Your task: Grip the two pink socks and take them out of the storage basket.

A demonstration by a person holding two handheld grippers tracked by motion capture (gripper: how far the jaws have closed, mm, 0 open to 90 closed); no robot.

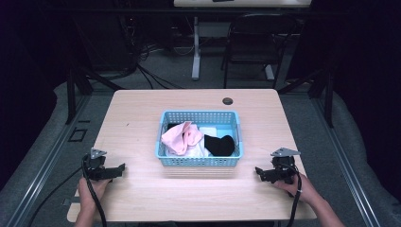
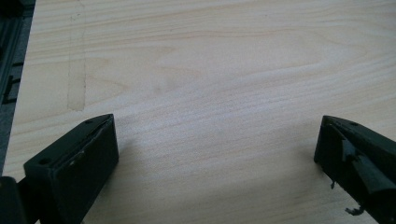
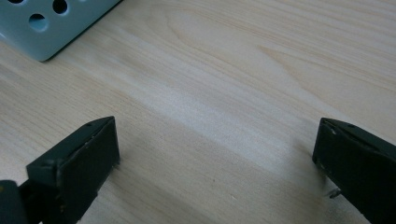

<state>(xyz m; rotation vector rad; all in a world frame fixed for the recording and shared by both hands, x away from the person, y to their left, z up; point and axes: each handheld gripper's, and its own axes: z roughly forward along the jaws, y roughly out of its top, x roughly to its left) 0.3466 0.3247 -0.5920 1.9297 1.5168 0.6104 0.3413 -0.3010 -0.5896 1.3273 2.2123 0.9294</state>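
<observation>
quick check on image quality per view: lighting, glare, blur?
High view: pale wooden table brightly lit, surroundings nearly black, light blue perforated plastic basket sharp. Left gripper view: soft sheen on the wood, near left tongs slightly blurred. Right gripper view: bright diagonal glare band, basket corner soft, right tongs blurred.

Left claw [image 2: 217, 154] jaws spread wide, nothing between, above pale wooden table [image 2: 224, 70], faint scuff near edge

Left tool [image 1: 118, 169] and right tool [image 1: 259, 172] — jaws wide apart; hand-held, low.

Black folding chair [image 1: 257, 40] beyond the table [image 1: 142, 113]
</observation>
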